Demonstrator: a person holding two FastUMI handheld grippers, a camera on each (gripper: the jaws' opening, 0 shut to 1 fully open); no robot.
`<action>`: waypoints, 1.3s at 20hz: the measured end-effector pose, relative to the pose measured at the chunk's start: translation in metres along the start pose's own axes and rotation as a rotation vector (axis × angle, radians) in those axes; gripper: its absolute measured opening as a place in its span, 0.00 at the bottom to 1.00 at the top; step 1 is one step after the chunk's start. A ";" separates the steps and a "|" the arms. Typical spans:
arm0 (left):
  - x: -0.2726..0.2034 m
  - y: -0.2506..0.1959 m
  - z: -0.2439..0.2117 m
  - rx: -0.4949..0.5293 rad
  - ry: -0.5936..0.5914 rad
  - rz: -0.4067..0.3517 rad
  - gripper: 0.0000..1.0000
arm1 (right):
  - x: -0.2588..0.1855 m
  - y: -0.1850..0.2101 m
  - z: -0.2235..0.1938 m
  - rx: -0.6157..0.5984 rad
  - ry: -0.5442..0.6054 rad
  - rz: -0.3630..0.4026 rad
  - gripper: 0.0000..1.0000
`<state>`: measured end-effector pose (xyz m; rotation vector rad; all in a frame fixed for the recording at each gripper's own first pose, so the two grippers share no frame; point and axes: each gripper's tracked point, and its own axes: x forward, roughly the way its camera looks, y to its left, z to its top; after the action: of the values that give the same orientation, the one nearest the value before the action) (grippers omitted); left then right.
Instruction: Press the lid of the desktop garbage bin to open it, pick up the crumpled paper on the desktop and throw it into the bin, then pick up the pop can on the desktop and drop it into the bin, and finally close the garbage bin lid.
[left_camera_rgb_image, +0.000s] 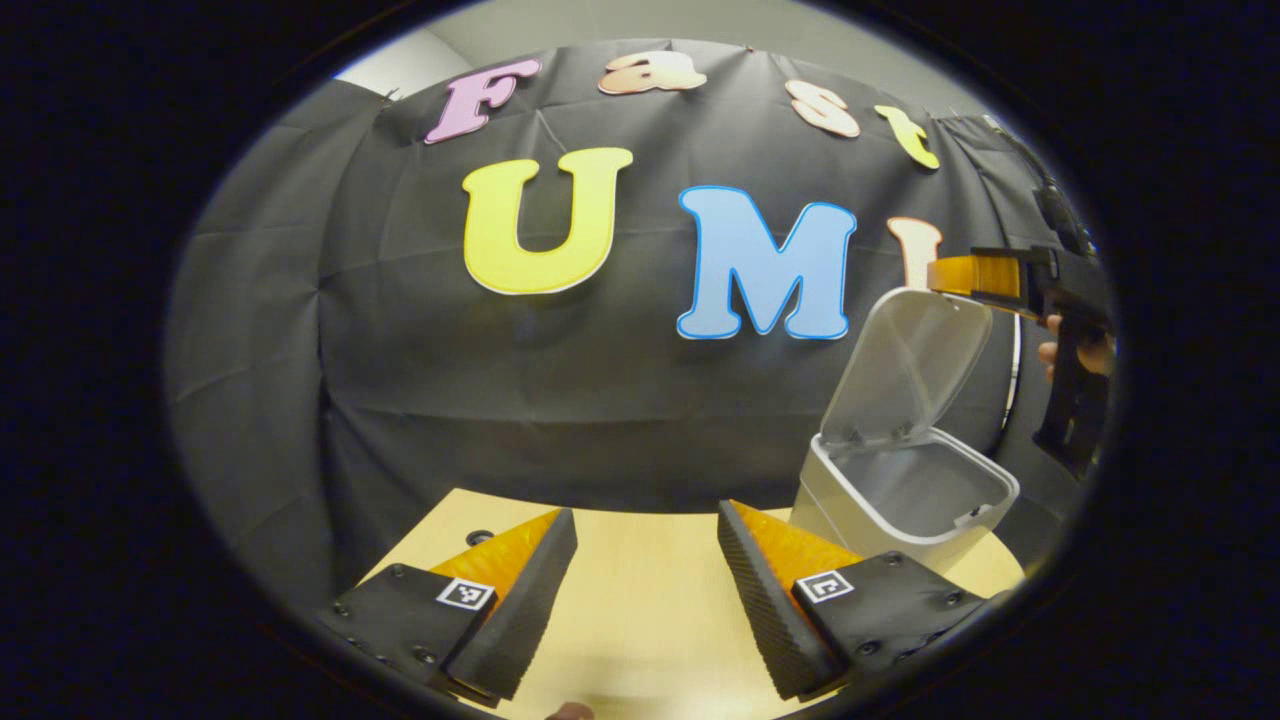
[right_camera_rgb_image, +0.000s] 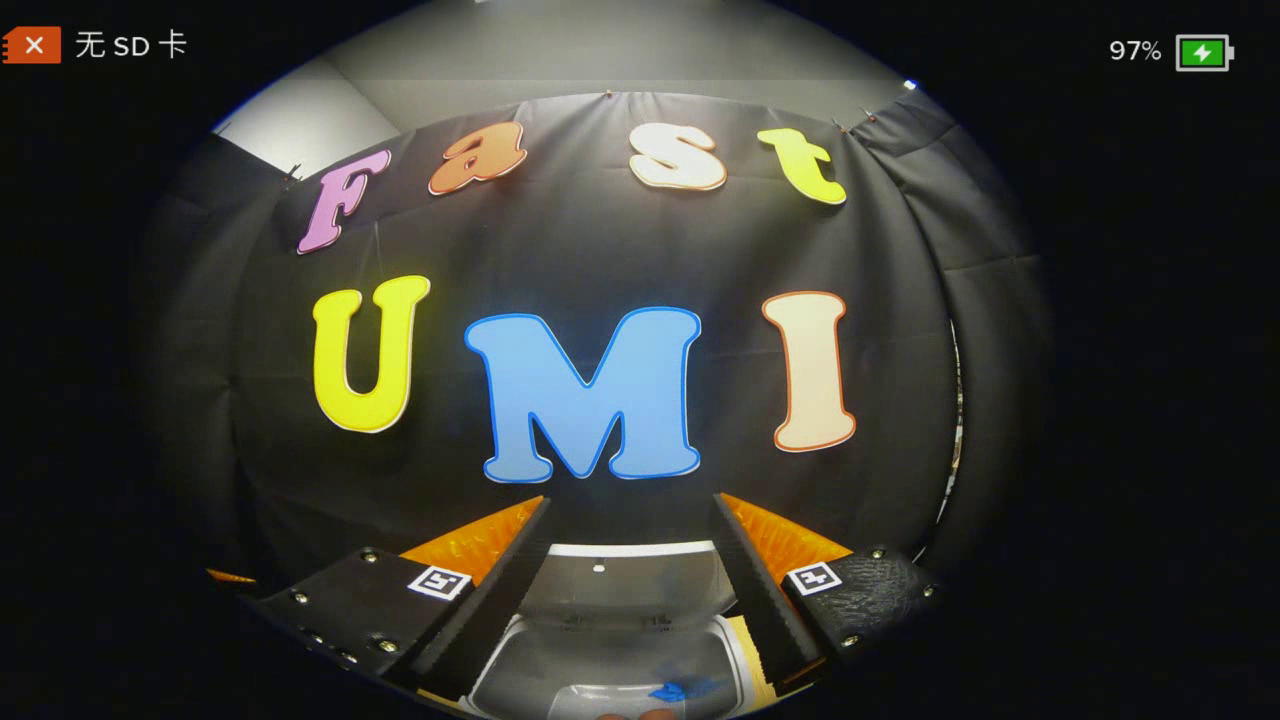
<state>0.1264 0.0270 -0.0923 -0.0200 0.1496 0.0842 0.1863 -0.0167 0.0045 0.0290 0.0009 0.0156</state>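
Note:
A white desktop bin (left_camera_rgb_image: 860, 500) stands on the wooden table at the right in the left gripper view, its lid (left_camera_rgb_image: 915, 365) tipped up and open. My left gripper (left_camera_rgb_image: 648, 515) hovers open over the table to the left of the bin, holding nothing. A hand holds my right gripper (left_camera_rgb_image: 965, 275) just above the raised lid. In the right gripper view my right gripper (right_camera_rgb_image: 630, 503) is open and looks down over the lid (right_camera_rgb_image: 630, 585) into the bin (right_camera_rgb_image: 520, 665). A small blue item (right_camera_rgb_image: 680, 690) lies inside; I cannot tell what it is.
The light wooden table (left_camera_rgb_image: 640, 600) stretches beneath my left gripper, with a small dark hole (left_camera_rgb_image: 479, 537) near its far left edge. The black cloth wall hangs close behind the table and the bin.

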 end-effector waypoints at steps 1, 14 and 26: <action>-0.002 -0.002 0.002 -0.001 -0.005 -0.004 0.94 | -0.007 0.000 -0.003 -0.001 0.004 0.002 0.99; -0.042 -0.009 0.014 0.005 -0.039 -0.019 0.97 | -0.071 0.002 -0.117 0.003 0.271 0.024 1.00; -0.059 -0.001 0.013 0.005 -0.041 0.001 0.94 | -0.083 0.000 -0.154 -0.037 0.305 0.025 1.00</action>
<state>0.0699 0.0211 -0.0706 -0.0135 0.1094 0.0853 0.1033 -0.0132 -0.1495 -0.0107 0.3056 0.0452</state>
